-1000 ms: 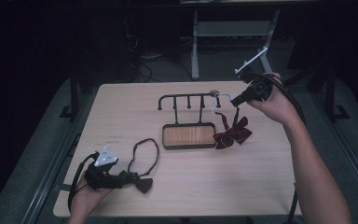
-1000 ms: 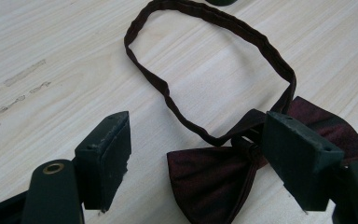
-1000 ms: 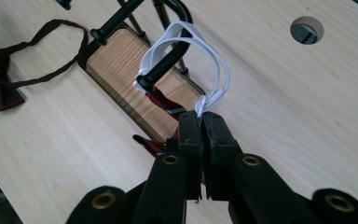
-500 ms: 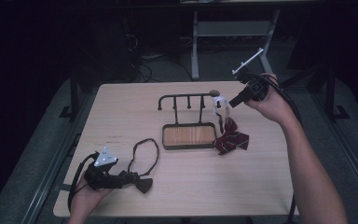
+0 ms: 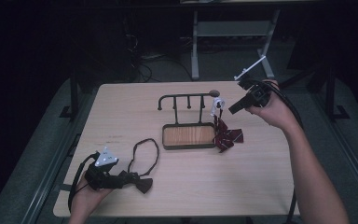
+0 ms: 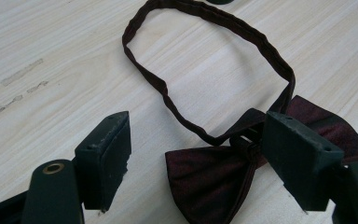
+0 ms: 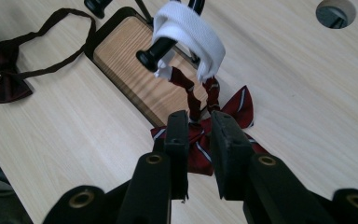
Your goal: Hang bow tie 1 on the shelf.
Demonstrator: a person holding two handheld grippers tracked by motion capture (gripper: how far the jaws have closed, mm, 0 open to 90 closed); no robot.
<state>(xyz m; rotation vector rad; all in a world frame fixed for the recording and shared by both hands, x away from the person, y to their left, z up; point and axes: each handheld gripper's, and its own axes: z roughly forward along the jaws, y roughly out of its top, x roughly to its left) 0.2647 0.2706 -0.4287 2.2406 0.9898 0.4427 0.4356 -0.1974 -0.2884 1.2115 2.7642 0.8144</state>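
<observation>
High view: a person works at a wooden table [image 5: 270, 186] with 2 hand-held grippers. A black rack [image 5: 189, 119] with a wood-inlaid base stands near the table's middle; its top bar runs left to right and carries several pegs.

Striped bow tie [image 5: 226, 136]: it hangs from the rack's rightmost peg by a white band [image 5: 216, 103]. Its strap runs nearly straight down from the peg, so the long axis is close to vertical, and the dark red bow at the lower end lies on the table just beside the base's right edge, its wings spread roughly left and right. In the right gripper view the white band [image 7: 189, 32] loops over the peg, with 2 strap strands dropping to the bow [image 7: 223, 126].

Right gripper [image 5: 233, 109]: held above the table to the right of the rack, pointing toward the peg. Its jaws have just been opening; they stand a narrow gap apart. In the right gripper view the strap appears beyond that gap, and the pads are not pressing on it.

Plain bow tie [image 5: 137, 179]: it lies flat near the table's front left, its strap loop stretching away toward the rack.

Left gripper [image 5: 129, 181]: low over the table, jaws spread wide to either side of the plain bow's knot [image 6: 247, 154] without pinching it.
</observation>
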